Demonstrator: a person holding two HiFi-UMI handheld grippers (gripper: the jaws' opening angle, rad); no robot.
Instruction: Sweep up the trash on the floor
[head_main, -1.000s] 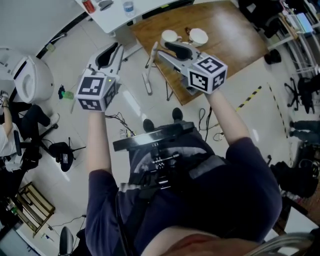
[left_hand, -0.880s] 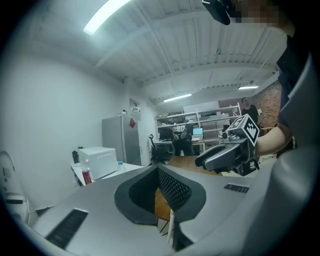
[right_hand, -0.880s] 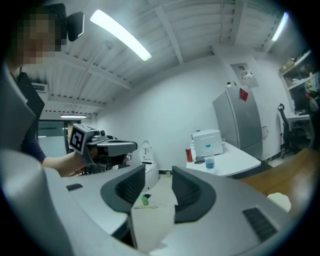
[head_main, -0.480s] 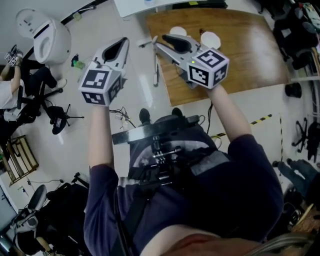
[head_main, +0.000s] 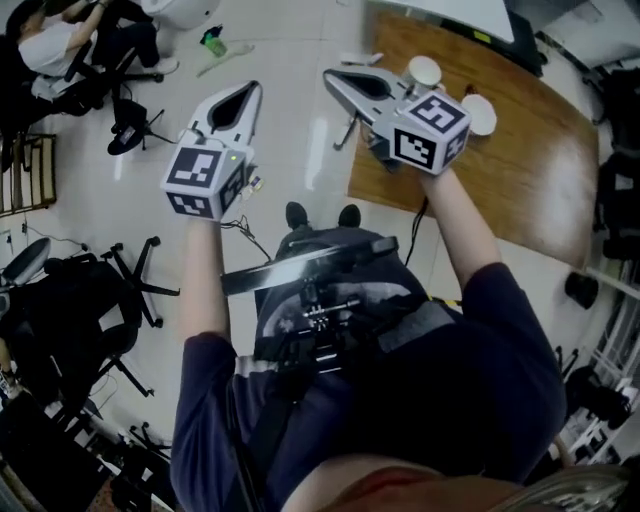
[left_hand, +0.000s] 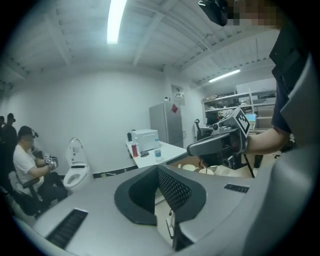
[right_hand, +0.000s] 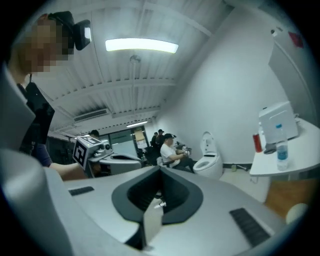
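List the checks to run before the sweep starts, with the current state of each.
1. Left gripper ready to grasp: not ok. The jaws are shut with nothing between them.
2. Right gripper ready to grasp: not ok. It is shut and empty too.
3. Sweeping tool in hand: not ok. Neither gripper holds one.
4. Tool located: cannot tell. A pale stick stands at the wooden table edge, and what it is remains unclear.
5. Trash located: cannot tell. A green bottle lies on the floor near the head view's top edge.
6. Footing clear: not ok. Cables trail beside the shoes.
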